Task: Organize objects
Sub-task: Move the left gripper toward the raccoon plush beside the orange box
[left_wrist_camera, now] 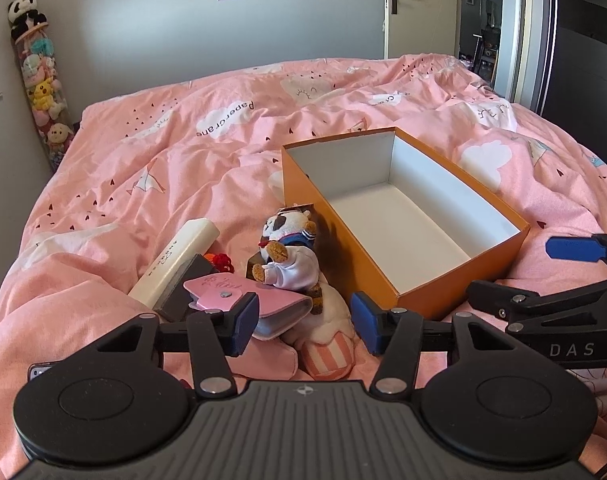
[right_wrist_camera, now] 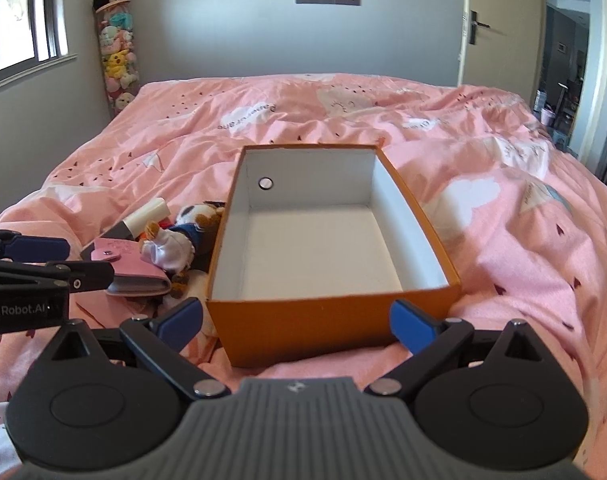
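Observation:
An open orange box with a white inside lies on the pink bed; it also shows in the right wrist view. Left of it lies a pile: a pink snap wallet, a plush panda in white clothes, a cream tube, a striped plush and a dark case. My left gripper is open, just before the wallet and striped plush. My right gripper is open wide in front of the box's near wall. The pile also shows in the right wrist view: wallet, panda.
The pink duvet covers the whole bed with folds. A tall clear tube of plush toys stands in the far left corner. A door is at the back right. A window is on the left wall.

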A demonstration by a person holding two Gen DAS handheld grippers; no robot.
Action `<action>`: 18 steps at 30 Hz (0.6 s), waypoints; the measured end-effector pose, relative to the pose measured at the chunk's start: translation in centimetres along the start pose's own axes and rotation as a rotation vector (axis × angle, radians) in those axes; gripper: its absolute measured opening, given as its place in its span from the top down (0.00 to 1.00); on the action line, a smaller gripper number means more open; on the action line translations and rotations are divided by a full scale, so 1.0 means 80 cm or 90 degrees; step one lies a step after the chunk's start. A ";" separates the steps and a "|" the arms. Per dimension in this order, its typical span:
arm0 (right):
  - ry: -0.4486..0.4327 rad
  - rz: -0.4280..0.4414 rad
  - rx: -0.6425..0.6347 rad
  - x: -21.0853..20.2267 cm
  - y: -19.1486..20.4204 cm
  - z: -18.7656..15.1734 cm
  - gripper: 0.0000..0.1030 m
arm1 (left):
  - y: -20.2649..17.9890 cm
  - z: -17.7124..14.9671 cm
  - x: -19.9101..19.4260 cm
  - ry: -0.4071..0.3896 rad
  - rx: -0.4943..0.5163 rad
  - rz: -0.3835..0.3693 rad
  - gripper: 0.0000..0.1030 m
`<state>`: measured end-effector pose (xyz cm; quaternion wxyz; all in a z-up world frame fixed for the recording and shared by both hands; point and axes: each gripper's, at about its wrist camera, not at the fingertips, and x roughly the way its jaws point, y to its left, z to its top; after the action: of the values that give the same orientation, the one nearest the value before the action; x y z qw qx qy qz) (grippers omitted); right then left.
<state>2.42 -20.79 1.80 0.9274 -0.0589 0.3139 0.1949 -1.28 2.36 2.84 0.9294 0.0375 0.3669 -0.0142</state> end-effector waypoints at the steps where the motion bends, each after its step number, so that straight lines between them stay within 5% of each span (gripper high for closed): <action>1: -0.005 0.007 -0.012 0.002 0.003 0.003 0.11 | 0.004 0.003 0.001 0.004 0.000 -0.002 0.43; 13: 0.002 0.116 -0.119 0.049 0.050 0.051 0.47 | 0.079 0.012 0.041 0.094 -0.122 -0.013 0.54; 18: 0.030 0.156 -0.139 0.081 0.069 0.069 0.50 | 0.107 0.017 0.055 0.110 -0.185 -0.034 0.55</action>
<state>8.08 -12.36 2.35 0.8773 -0.1249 0.3171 0.3378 3.32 10.76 1.37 0.8893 -0.1057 0.4446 0.0175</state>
